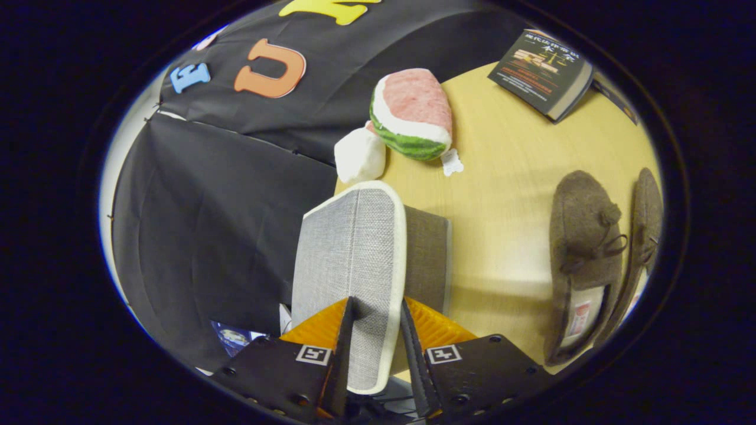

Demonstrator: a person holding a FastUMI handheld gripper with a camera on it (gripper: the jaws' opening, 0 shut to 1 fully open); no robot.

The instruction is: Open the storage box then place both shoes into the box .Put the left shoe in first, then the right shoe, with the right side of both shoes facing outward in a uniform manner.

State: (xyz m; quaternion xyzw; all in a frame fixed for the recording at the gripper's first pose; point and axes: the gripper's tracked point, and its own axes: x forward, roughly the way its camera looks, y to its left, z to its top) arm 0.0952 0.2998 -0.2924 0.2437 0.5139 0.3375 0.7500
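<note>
- One hand-held gripper (378, 321) at the bottom centre of the frame: its two fingers sit close together with the grey lid (354, 260) of the storage box between them, a finger on each face of the panel, so it looks clamped on the lid.
- One storage box (426, 260), grey fabric with a pale trim. The lid stands raised on edge, running from between the fingers up to the frame's centre; the box's darker side shows just to its right.
- Two brown shoes, lying side by side on the bench (508, 195) at the right of the frame, well apart from the box. The nearer shoe (582, 254) shows its bow and a label inside its heel; the farther shoe (645, 230) lies just beyond it, close to the bench's right edge.
- One watermelon-slice plush (413, 115) in the upper middle, with one white plush piece (359, 154) touching it at its lower left, both at the bench's left edge against the black cloth wall.
- One dark book (543, 71) in the upper right, near the bench's far edge.
- Open room: a bare stretch of bench lies between box and shoes, and runs up towards the book.
</note>
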